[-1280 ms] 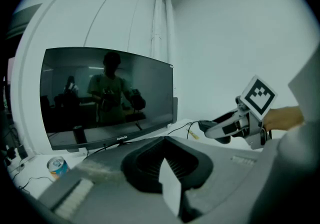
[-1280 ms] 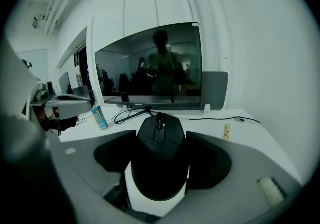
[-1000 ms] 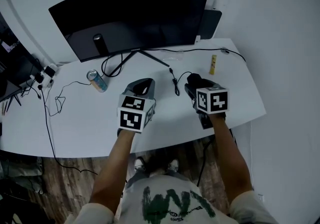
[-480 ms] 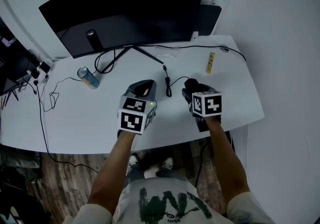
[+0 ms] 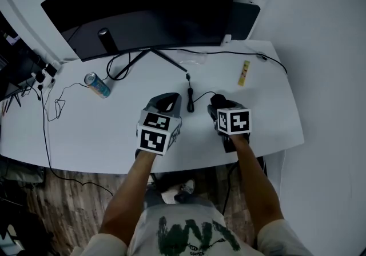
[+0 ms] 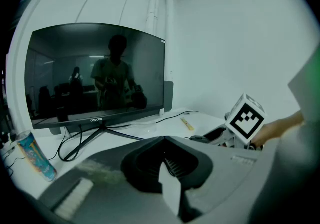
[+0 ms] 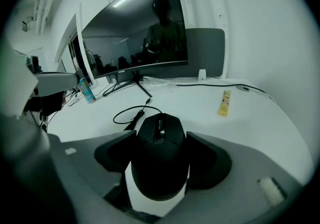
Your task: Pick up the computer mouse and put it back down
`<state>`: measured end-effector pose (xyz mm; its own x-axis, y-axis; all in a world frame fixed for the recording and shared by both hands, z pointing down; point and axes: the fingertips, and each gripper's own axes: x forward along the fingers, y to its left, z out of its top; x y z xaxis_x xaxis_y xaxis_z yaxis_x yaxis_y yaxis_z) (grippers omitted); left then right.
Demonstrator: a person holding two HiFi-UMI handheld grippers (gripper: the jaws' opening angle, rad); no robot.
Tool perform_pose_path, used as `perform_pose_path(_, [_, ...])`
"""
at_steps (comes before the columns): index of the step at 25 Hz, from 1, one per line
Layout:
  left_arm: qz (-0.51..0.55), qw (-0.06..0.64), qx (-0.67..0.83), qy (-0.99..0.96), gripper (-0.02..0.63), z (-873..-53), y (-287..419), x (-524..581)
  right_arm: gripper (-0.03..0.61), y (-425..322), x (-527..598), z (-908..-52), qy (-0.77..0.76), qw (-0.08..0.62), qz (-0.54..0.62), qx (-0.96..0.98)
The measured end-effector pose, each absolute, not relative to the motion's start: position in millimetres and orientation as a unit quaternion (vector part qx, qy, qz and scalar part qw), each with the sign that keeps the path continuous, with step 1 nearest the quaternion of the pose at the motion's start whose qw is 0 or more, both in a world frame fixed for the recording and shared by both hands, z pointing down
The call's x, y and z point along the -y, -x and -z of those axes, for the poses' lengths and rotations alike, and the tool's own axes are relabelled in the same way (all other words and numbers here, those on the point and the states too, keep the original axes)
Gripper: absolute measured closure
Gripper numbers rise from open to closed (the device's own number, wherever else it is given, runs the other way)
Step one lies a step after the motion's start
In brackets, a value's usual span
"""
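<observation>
At desk (image 5: 86, 135), right gripper (image 7: 161, 140) clamped on computer mouse (image 7: 159, 163), clear only in gripper view, left gripper (image 6: 166, 162) closed.

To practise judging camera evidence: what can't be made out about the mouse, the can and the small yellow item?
Computer mouse: whether it touches the desk. The right gripper covers it in the head view; its own body hides its underside in the right gripper view.
Can: print too small in the head view, blurred in the left gripper view.
Yellow item: too small to identify.
</observation>
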<state>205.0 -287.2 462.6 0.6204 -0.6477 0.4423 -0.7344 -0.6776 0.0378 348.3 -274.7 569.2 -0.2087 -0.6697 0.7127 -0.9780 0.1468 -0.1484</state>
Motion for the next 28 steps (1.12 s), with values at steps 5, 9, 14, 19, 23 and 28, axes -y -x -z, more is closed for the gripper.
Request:
perform_pose_path(5, [-0.214,0.109,0.392,-0.888,0.611,-472.3,-207.2,291.5,0.267,-353.4,280.7,-587.6,-0.574,0.262,-0.314,0.71])
perform_pose_path(9, [-0.221,0.115,0.393,-0.885,0.611,-479.0,-207.2,294.1,0.267,-355.4,284.4,-598.8,-0.572,0.272,-0.315,0.707])
perform_pose_path(14, [-0.218,0.122,0.398,-0.883,0.611,-487.3,-208.1,299.4,0.267,-353.4,287.8,-606.9,-0.568,0.28,-0.313,0.708])
perform_pose_path(19, [-0.22,0.122,0.395,-0.884,0.611,-492.1,-211.2,300.8,0.264,-351.8,288.3,-610.6,-0.567,0.278,-0.312,0.709])
perform_pose_path(23, [-0.22,0.121,0.395,-0.884,0.611,-489.4,-208.8,300.9,0.261,-353.4,286.9,-612.6,-0.574,0.285,-0.305,0.705])
perform_pose_path(28, [-0.213,0.12,0.401,-0.883,0.611,-484.7,-200.7,303.8,0.259,-353.4,288.9,-608.3,-0.581,0.275,-0.305,0.703])
